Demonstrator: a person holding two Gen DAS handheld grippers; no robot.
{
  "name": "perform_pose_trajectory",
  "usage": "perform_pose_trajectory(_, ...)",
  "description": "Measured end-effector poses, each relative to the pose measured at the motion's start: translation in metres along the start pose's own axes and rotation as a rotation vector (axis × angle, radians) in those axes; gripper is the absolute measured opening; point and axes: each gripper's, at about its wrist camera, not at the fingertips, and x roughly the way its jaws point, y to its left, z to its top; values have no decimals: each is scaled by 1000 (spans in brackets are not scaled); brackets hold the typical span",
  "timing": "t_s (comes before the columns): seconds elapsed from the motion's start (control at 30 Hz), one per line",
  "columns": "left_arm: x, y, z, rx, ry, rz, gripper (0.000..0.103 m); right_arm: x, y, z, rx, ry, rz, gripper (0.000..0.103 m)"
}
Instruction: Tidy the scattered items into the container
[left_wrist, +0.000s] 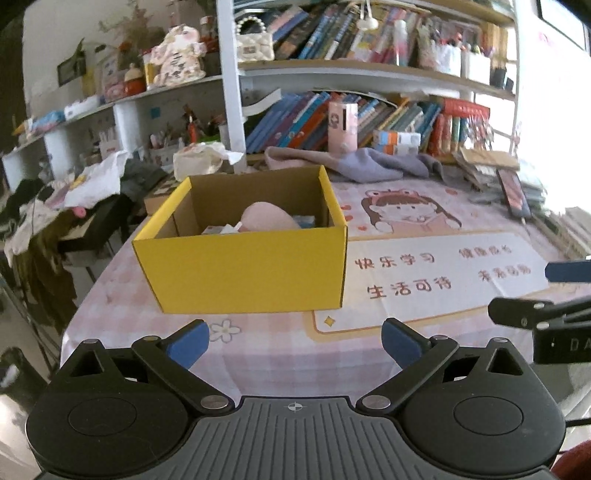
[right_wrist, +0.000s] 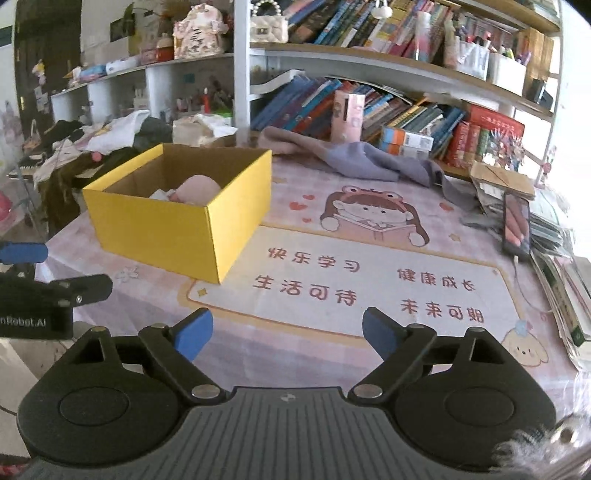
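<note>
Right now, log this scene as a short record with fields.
container: yellow box, open top, on the table mat
inside box: pink rounded item, white bits beside it
left tool: open, nothing between fingers
right tool: open, nothing between fingers
behind box: grey cloth, bookshelf
right edge: phone on a stack of books

Daylight from the right blows out that edge; fisheye bends the rims, focus slightly soft.

Grey cloth (right_wrist: 373, 162) lies before shelved books (right_wrist: 413, 114); a phone (right_wrist: 516, 226) rests on stacked papers (right_wrist: 554, 229)
</note>
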Motion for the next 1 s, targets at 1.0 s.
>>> perform_pose_trajectory(1.0, 11, -9, -1, -18, 78, -72, 103, 4, -9, -5, -7, 55, -16, 93)
